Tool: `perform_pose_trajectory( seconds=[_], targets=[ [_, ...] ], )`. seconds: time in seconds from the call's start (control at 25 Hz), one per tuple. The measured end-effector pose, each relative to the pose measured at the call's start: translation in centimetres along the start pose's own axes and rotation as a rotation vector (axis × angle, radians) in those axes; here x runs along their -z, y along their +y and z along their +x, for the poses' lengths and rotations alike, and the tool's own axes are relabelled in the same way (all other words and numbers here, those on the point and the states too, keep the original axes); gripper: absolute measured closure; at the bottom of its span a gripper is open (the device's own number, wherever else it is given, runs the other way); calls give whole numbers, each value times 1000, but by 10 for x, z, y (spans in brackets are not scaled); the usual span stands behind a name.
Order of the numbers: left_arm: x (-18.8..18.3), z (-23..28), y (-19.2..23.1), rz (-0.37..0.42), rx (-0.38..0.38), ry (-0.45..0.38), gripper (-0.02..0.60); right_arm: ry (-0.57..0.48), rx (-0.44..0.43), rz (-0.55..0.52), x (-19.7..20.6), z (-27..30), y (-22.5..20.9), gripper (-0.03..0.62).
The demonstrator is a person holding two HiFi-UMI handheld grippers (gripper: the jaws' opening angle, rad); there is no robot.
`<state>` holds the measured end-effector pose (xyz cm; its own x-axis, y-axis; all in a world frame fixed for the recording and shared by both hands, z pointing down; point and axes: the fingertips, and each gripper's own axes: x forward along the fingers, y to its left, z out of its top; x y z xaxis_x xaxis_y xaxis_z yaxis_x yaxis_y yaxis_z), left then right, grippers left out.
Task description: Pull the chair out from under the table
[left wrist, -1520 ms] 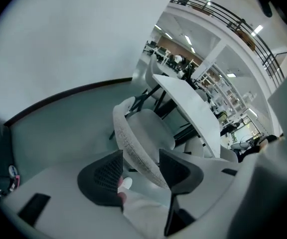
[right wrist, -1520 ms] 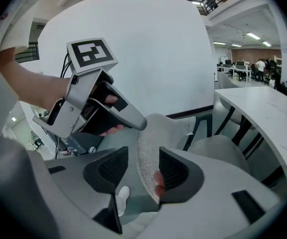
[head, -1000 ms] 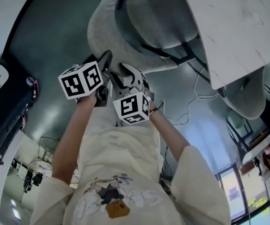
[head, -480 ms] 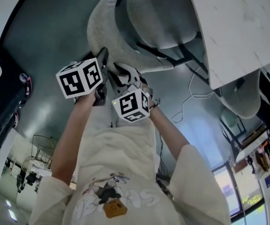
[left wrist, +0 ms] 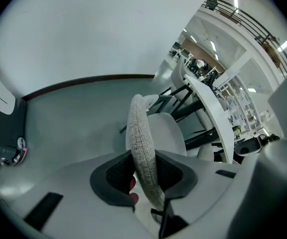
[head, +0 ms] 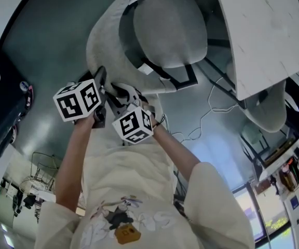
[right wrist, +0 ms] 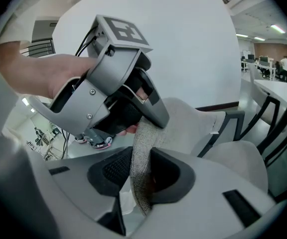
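**Item: chair, held at the backrest by both jaws, pull toward the holder pending**

Chair (head: 170, 30): grey padded seat, dark frame, curved grey woven backrest (head: 100, 43); it stood on the floor with its far side at the edge of the white bench (head: 263, 30), most of the seat showing clear of it in the head view; whether any part sat beneath the bench could not be told.

Left gripper (left wrist: 144, 174): jaws closing, backrest rim between them and touching both pads.

Right gripper (right wrist: 141, 176): jaws clenched on the same rim, fabric pinched between the pads.

Relation governing the move: the rim ran lengthwise through both sets of jaws; the seat and bench lay ahead of the jaws, away from the person; the pull would probably run back toward the person's body. The two grippers sat just beside each other on the rim, the left slightly further along it; neither was the nearer.

Writing: black-and-white square patterns on each marker cube (head: 78, 100), no letters; a print on the person's shirt (head: 123, 224), not legible; no brand readable on chair or bench.
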<state>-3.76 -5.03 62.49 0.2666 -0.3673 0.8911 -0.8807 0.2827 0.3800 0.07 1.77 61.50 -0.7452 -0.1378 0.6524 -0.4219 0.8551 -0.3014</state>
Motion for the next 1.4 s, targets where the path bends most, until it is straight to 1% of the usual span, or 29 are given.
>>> perform_pose_trajectory(
  seconds=[0.24, 0.4, 0.6, 0.72, 0.92, 1.08, 1.4],
  targets=[
    [22, -22, 46, -54, 1, 1, 477, 31, -47, -16, 4, 24, 51, 484],
    [36, -36, 78, -66, -14, 10, 477, 43, -84, -23, 5, 41, 82, 482],
    [52, -54, 115, -91, -20, 1, 479, 50, -119, -29, 6, 60, 121, 479],
    [55, -62, 135, -94, -21, -10, 480, 49, -118, -34, 3, 73, 138, 479],
    [68, -77, 162, -103, -11, -5, 480, 49, -111, -34, 3, 87, 167, 479],
    [75, -97, 196, -112, -14, -10, 480, 47, -124, -36, -5, 105, 201, 479],
    [81, -110, 221, -119, -25, -7, 480, 38, -148, -31, -8, 120, 227, 477]
  ],
)
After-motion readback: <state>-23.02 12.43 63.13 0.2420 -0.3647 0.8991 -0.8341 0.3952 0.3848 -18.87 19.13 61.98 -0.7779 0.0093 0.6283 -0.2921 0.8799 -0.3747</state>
